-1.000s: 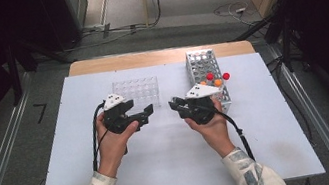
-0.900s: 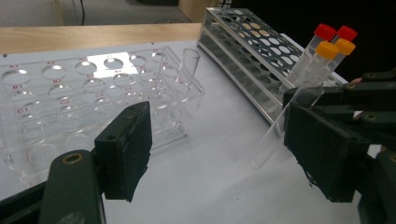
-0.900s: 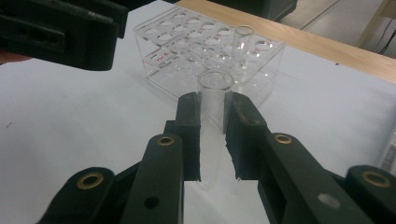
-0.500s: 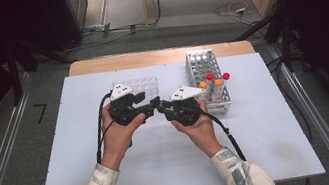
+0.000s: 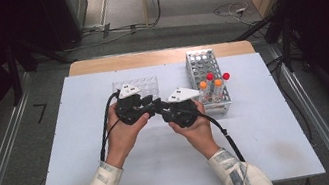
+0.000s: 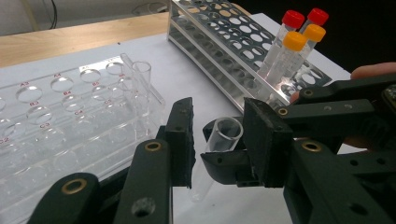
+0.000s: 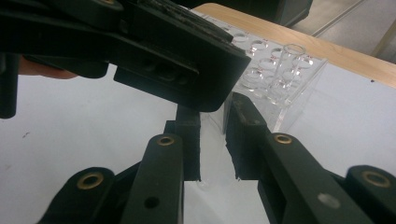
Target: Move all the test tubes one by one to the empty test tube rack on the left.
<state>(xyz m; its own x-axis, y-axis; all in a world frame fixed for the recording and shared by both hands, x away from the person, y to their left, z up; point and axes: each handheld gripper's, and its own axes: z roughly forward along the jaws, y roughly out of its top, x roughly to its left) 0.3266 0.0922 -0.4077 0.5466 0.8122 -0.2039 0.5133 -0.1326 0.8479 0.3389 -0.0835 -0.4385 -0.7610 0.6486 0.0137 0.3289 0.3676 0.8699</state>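
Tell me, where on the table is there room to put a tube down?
Bare white mat spreads left of the hands and along the near edge. More lies right of the metal rack. It is crowded mid-table, where both grippers meet before the clear rack.

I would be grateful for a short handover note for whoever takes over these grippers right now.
Left gripper: open, jaws on either side of the clear tube, not gripping it.
Right gripper: shut on that tube, holding it out between the left jaws.
Clear rack: one empty tube stands in it.
Metal rack: four capped tubes, two red, two orange.
Done: both grippers have met over the table.
Left: probably close the left, release the right. Where the tube goes next is unclear.
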